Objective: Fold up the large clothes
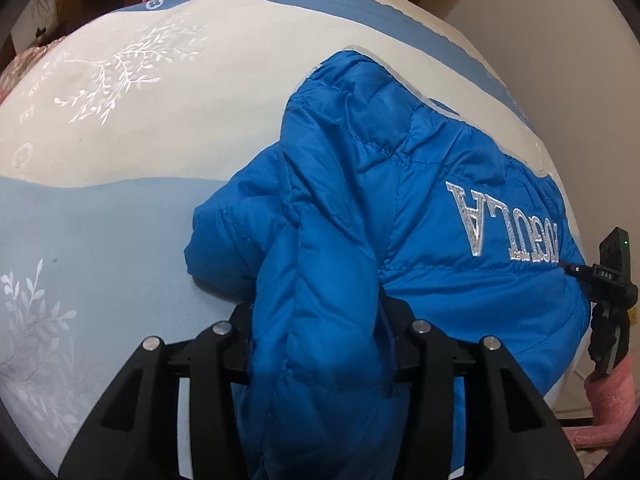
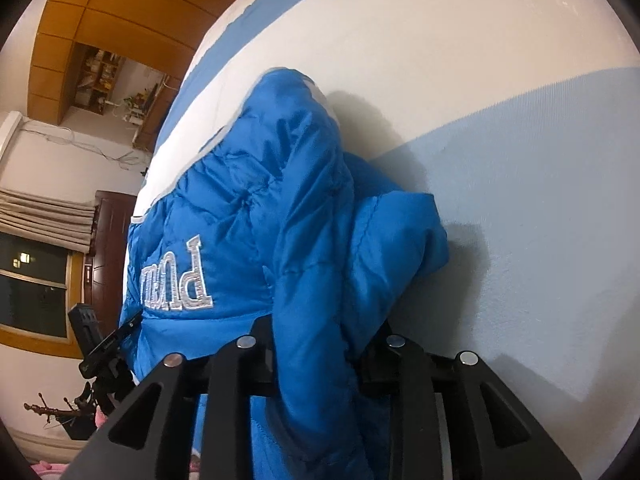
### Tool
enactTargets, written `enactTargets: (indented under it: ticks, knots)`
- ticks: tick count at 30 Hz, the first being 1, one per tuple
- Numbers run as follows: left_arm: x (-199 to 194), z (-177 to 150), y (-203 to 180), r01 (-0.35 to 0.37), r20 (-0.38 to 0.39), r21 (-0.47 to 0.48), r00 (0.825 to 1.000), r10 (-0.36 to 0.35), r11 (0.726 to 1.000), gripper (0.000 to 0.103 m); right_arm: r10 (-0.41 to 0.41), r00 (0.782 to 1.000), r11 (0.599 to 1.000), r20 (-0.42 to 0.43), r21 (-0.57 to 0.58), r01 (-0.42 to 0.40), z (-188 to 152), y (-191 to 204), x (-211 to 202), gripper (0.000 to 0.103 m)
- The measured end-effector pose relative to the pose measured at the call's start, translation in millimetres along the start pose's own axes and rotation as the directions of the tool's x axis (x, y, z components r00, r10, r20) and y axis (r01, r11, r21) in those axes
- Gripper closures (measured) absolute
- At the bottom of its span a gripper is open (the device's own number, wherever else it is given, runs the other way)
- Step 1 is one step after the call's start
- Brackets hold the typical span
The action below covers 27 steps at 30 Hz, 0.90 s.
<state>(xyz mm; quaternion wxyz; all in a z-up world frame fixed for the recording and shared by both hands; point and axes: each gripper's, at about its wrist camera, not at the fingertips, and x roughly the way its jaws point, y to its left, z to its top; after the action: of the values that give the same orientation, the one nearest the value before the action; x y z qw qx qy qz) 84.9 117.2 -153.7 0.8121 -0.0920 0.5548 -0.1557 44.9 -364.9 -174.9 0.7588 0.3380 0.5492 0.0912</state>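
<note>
With both jaws loosely around the blue puffer jacket point(image 1: 360, 208) on the bed point(image 1: 120, 208), grip uncertain, we risk the slippery fold springing open.

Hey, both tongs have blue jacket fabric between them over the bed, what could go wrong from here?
1. The puffy blue jacket bulges between the left tongs; slippery fabric may slide out unevenly.
2. The sleeve bunched by the right tongs may fold crooked.
3. The jacket lies near the bedspread edge, so it might slip off.
</note>
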Motion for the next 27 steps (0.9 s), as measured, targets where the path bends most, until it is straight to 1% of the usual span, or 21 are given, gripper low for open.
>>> enactTargets:
  ticks: [5, 7, 10, 11, 12, 15, 17, 19, 21, 23, 25, 26, 27]
  knots:
    - [-0.6, -0.9, 1.3, 0.009, 0.008, -0.021, 1.000, -0.009, 1.000, 0.057, -0.007, 0.999, 1.000, 0.032, 0.017, 0.006, -15.2, -9.3, -1.0, 0.074]
    - [-3.0, -1.9, 6.5, 0.018, 0.008, -0.036, 1.000, -0.017, 0.999, 0.057, -0.023, 0.999, 1.000, 0.045, 0.018, 0.022, -18.2, -8.5, -3.5, 0.072]
    - [-13.1, -2.0, 14.3, 0.040, 0.002, -0.065, 0.999, -0.040, 0.997, 0.054, -0.077, 0.995, 0.997, 0.060, 0.013, 0.076, -22.3, -2.0, -9.6, 0.064]
    - [-15.2, -2.1, 16.9, 0.039, -0.002, -0.069, 0.999, -0.040, 0.997, 0.053, -0.094, 0.993, 0.996, 0.066, 0.006, 0.094, -23.1, 2.3, -13.1, 0.060]
    - [-21.9, -2.3, 19.0, 0.036, 0.002, -0.073, 0.999, -0.036, 0.997, 0.052, -0.115, 0.991, 0.993, 0.071, -0.001, 0.115, -24.6, 5.8, -15.8, 0.059]
    - [-38.5, -2.0, 20.6, 0.020, 0.012, -0.066, 1.000, -0.020, 0.998, 0.052, -0.210, 0.973, 0.976, 0.092, -0.034, 0.214, -33.1, 23.1, -31.3, 0.059]
    - [-50.7, -0.3, 20.1, 0.011, 0.028, -0.058, 1.000, -0.009, 0.998, 0.052, -0.267, 0.957, 0.960, 0.110, -0.056, 0.274, -39.7, 33.2, -42.5, 0.059]
    - [-66.9, 0.0, 17.3, -0.028, 0.046, -0.043, 0.998, 0.030, 0.999, 0.052, -0.320, 0.940, 0.942, 0.119, -0.070, 0.329, -46.5, 41.6, -53.0, 0.059]
    - [-83.8, 0.0, 13.2, -0.050, 0.074, -0.039, 0.996, 0.053, 0.998, 0.052, -0.368, 0.920, 0.920, 0.137, -0.087, 0.382, -53.8, 50.3, -66.0, 0.063]
    - [-95.3, -0.1, 6.0, -0.063, 0.094, -0.025, 0.993, 0.065, 0.998, 0.052, -0.382, 0.911, 0.910, 0.154, -0.109, 0.400, -58.6, 60.4, -76.1, 0.066]
    - [-104.9, -2.7, -6.2, -0.075, 0.114, -0.004, 0.991, 0.075, 0.997, 0.052, -0.402, 0.900, 0.895, 0.168, -0.135, 0.425, -61.9, 71.7, -82.9, 0.073]
    - [-107.9, -4.2, -15.5, -0.084, 0.119, 0.012, 0.989, 0.082, 0.996, 0.052, -0.404, 0.899, 0.891, 0.171, -0.150, 0.429, -62.9, 77.9, -85.0, 0.075]
    - [-109.9, -6.2, -22.3, -0.095, 0.120, 0.025, 0.989, 0.092, 0.995, 0.051, -0.395, 0.903, 0.891, 0.167, -0.168, 0.421, -66.2, 82.3, -87.3, 0.075]
